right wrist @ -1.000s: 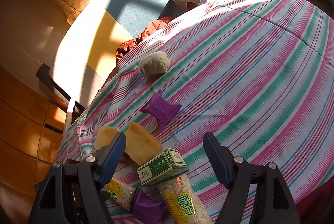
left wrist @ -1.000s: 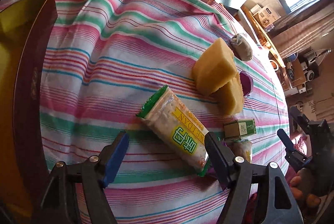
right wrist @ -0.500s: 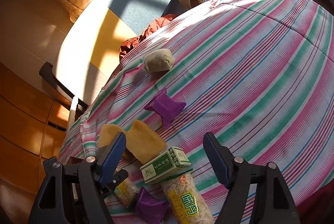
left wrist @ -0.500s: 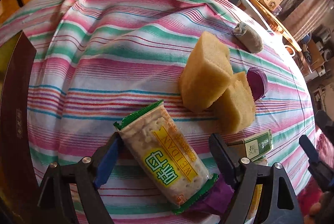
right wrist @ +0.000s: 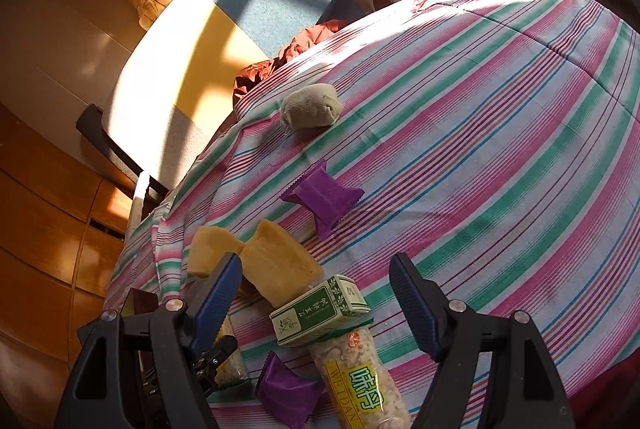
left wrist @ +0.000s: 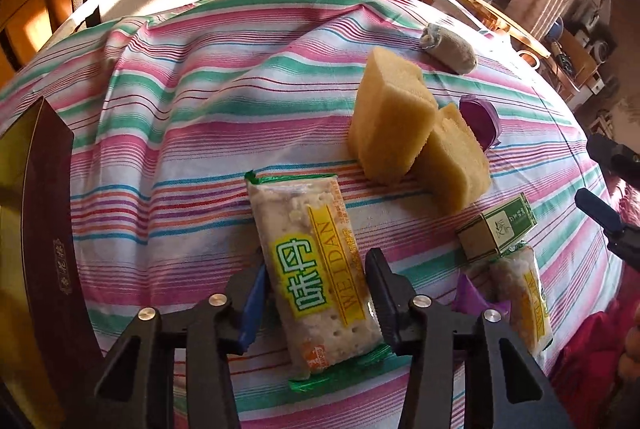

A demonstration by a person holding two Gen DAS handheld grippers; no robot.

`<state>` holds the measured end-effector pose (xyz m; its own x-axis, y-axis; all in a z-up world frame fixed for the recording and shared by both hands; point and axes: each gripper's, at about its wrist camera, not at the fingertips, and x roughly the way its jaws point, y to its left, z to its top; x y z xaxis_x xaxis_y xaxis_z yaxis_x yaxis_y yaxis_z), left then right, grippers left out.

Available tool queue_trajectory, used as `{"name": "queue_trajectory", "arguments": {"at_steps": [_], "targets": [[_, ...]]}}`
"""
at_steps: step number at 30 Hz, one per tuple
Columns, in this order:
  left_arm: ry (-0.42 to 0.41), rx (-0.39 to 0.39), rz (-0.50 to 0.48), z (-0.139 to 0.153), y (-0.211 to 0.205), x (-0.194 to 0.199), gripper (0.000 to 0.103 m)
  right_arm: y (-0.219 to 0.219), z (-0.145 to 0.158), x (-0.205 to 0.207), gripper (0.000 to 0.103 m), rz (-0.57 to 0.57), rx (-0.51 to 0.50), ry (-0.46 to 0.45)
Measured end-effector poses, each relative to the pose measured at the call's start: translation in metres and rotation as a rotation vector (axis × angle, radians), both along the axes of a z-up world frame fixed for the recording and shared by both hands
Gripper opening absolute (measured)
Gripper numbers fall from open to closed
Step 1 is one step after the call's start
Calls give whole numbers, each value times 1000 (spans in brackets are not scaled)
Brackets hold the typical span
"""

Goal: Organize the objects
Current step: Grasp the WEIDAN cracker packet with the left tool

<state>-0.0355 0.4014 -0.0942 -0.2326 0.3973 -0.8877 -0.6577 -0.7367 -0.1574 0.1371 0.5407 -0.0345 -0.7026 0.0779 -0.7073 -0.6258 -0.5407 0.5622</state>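
The cracker pack (left wrist: 316, 269) lay lengthwise on the striped table (left wrist: 180, 133), between the jaws of my left gripper (left wrist: 314, 303), which were closing on its lower half; I could not tell whether the pads had bitten. I judged it best to squeeze gently across the narrow sides, keeping the pack flat so the crackers would not snap. My right gripper (right wrist: 316, 305) hung open over the green box (right wrist: 318, 311). The dark box (left wrist: 44, 229) at the left edge showed only a gold lining.
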Motion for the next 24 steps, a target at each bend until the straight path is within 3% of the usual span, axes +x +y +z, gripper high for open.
{"name": "queue_trajectory", "arguments": {"at_steps": [5,9,17,24], "targets": [[31,10,-37,1,-20,11,43,-19,7,-17,66,129,30,26],[35,27,-44,3,-29,17,41,-44,7,-34,63,259,66,4],[57,56,-81,12,-45,32,40,-86,-1,-55,47,479,90,-50],[60,111,-88,30,-65,41,40,-108,-16,-66,46,593,96,-149]]}}
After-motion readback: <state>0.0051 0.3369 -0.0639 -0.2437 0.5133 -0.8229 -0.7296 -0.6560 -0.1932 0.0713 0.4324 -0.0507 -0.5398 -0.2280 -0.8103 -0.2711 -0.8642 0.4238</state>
